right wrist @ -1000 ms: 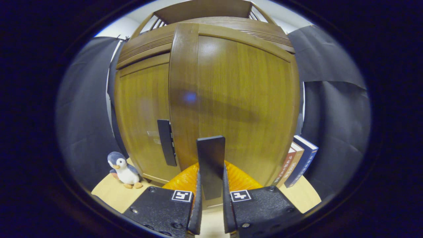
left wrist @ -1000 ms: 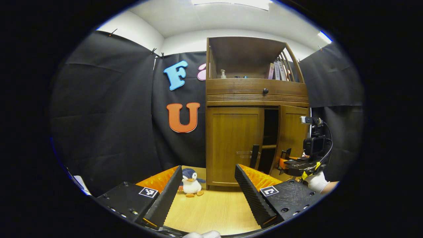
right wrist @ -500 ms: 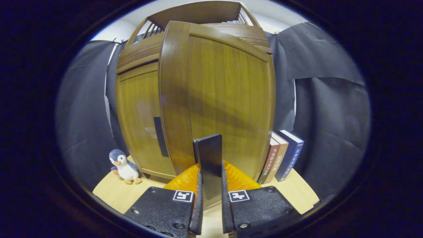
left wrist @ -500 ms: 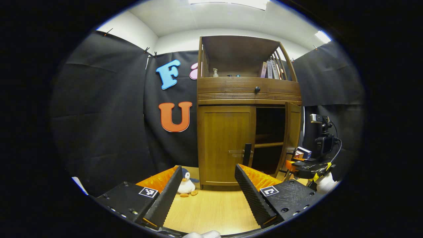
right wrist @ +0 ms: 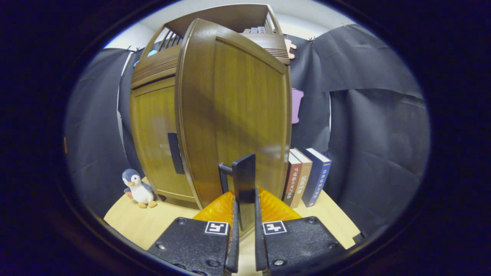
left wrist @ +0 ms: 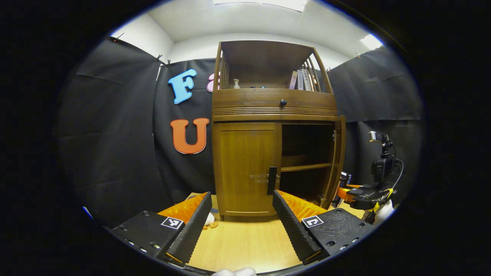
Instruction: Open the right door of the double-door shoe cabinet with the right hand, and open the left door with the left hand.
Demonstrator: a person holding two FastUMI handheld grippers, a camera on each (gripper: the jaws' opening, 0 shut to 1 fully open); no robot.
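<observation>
Standing wide apart, the fingers of the left gripper (left wrist: 241, 222) are holding nothing, and the closed left door (left wrist: 245, 168) with its dark handle (left wrist: 272, 180) is lying ahead of them, well apart. A toy penguin (right wrist: 138, 188) is sitting on the wooden floor (left wrist: 245, 245) left of the shoe cabinet (left wrist: 274, 103). The right door (right wrist: 234, 115) is hanging swung out, and the right gripper (right wrist: 244, 226) is clamping both fingers on its black handle (right wrist: 244, 180). Books (right wrist: 307, 176) are leaning, it seems, just right of that door.
</observation>
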